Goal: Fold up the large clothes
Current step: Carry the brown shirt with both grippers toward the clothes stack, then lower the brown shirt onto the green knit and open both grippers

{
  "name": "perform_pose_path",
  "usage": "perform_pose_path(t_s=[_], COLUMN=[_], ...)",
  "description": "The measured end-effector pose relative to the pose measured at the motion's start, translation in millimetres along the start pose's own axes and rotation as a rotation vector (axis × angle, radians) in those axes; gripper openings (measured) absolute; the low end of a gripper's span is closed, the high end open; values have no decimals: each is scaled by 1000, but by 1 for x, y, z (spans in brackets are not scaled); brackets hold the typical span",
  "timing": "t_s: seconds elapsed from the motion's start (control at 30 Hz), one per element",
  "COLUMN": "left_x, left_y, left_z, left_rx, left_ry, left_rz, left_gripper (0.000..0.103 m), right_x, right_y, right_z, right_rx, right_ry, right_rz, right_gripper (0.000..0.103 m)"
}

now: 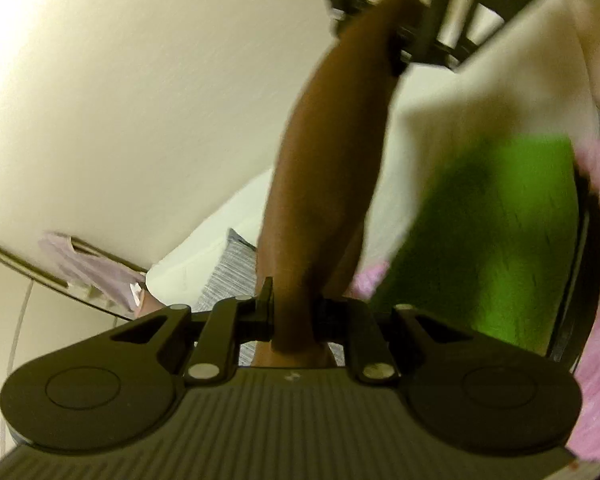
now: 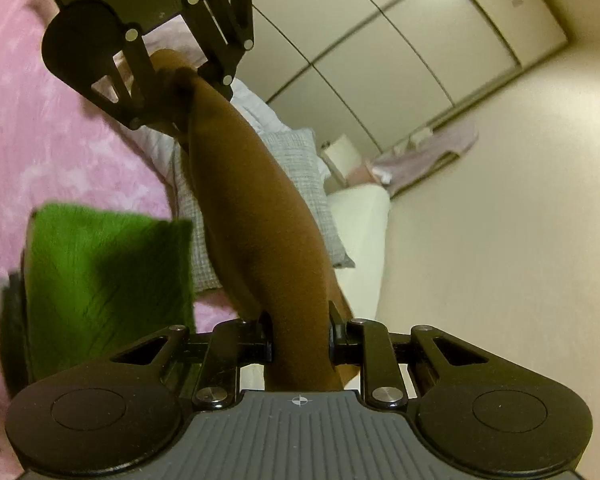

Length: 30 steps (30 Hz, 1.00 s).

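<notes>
- The left gripper [image 1: 292, 320] is clamped on one end of a brown cloth [image 1: 328, 168], its jaws drawn in tight against the fabric.
- The right gripper [image 2: 300, 332] pinches the other end of the same cloth the same way.
- The two tools face each other. The cloth runs between them as a gathered, rope-like band held up in the air, not spread flat.
- From the left tool, the right one shows ahead and up at the far end of the band. From the right tool, the left one shows ahead and up to the left.
- Below the band lies a green towel [image 2: 108, 272] on a pink blanket [image 2: 60, 128].
- Past that sit a grey checked pillow [image 2: 300, 168] and a white mattress [image 2: 360, 232].
- Farthest off are a pale wall and wardrobe doors [image 2: 400, 40].
- Both views are blurred, so the cloth's edges and corners cannot be made out.
- Judged advice: keep both grips firm, draw the tools apart to open the fabric out, hold the ends level, then lower it onto the blanket, clear of the towel.
</notes>
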State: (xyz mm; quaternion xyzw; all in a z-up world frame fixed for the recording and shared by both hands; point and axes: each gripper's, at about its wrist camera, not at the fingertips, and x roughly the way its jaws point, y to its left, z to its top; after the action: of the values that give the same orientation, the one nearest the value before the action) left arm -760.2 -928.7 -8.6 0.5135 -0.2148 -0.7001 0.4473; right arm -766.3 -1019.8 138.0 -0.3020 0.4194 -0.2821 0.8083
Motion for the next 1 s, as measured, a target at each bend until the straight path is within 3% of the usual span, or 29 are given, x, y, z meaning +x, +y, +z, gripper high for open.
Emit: perform_pose_path(t_s=[0.07, 0.17, 0.23, 0.47, 0.57, 0.63, 0.7, 0.8, 0.9, 1.0], left_x=[18, 31, 29, 16, 15, 19, 20, 17, 27, 23], left_y=[-53, -113, -132, -132, -132, -137, -137, -134, -148, -151], left_z=[-18, -46, -54, -67, -64, -60, -54, -49, -58, -67], left_rx=[43, 111, 121, 81, 80, 111, 152, 137, 182, 173], left_ry=[38, 78, 70, 64, 76, 78, 48, -3, 25, 37], left_rz=[-20, -62, -38, -21, -35, -28, 19, 36, 1, 21], left_gripper=[13, 13, 13, 23, 21, 15, 14, 14, 14, 14], right_x=[14, 31, 27, 10, 15, 23, 22, 11, 21, 30], right_y=[38, 90, 111, 121, 128, 129, 127, 117, 140, 147], right_z=[-24, -54, -63, -73, -68, -68, -66, -69, -78, -77], right_rx=[-25, -29, -47, 0, 24, 9, -10, 68, 18, 25], right_ry=[0, 37, 31, 52, 75, 92, 100, 120, 156, 151], right_rz=[9, 99, 82, 39, 41, 40, -5, -77, -1, -19], right_gripper=[20, 20, 20, 26, 26, 23, 21, 21, 21, 22])
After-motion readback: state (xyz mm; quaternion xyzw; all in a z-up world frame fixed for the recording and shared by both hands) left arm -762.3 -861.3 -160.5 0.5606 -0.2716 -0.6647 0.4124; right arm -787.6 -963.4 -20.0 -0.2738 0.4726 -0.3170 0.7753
